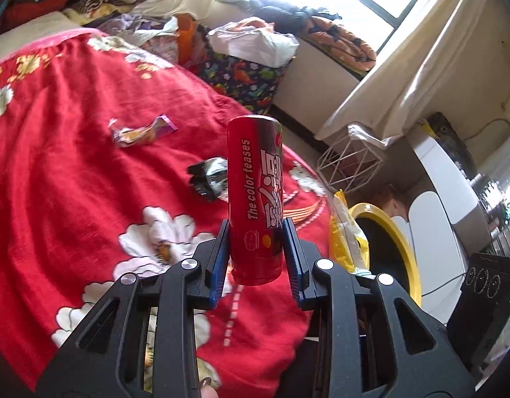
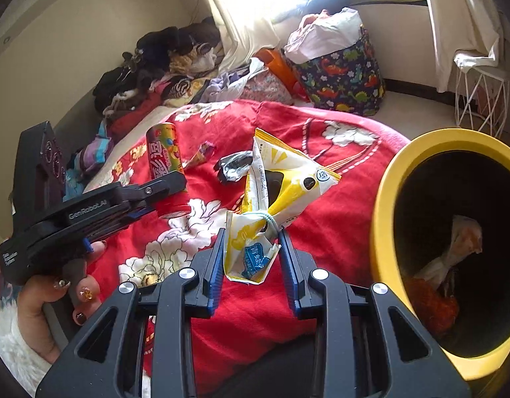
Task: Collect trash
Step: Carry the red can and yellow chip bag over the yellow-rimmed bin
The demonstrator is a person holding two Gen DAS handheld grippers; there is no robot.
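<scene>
My left gripper (image 1: 255, 229) is shut on a red drink can (image 1: 255, 195), held upright above the red flowered blanket (image 1: 72, 165). The same can (image 2: 165, 162) and left gripper (image 2: 168, 195) show at the left of the right wrist view, with a hand below them. My right gripper (image 2: 251, 235) is shut on a yellow-and-white snack bag (image 2: 278, 179) tied with a band, lifted over the blanket (image 2: 337, 219). A yellow bin (image 2: 387, 199) with dark inside stands just right of it, holding crumpled trash. A purple wrapper (image 1: 142, 131) and a black-silver wrapper (image 1: 210, 175) lie on the blanket.
A dinosaur-print fabric basket (image 1: 248, 79) full of laundry stands on the floor beyond the bed. A white wire stand (image 1: 351, 162) sits by the curtain. Clothes are piled at the bed's far side (image 2: 162, 63). A black device (image 1: 483, 285) sits at the right.
</scene>
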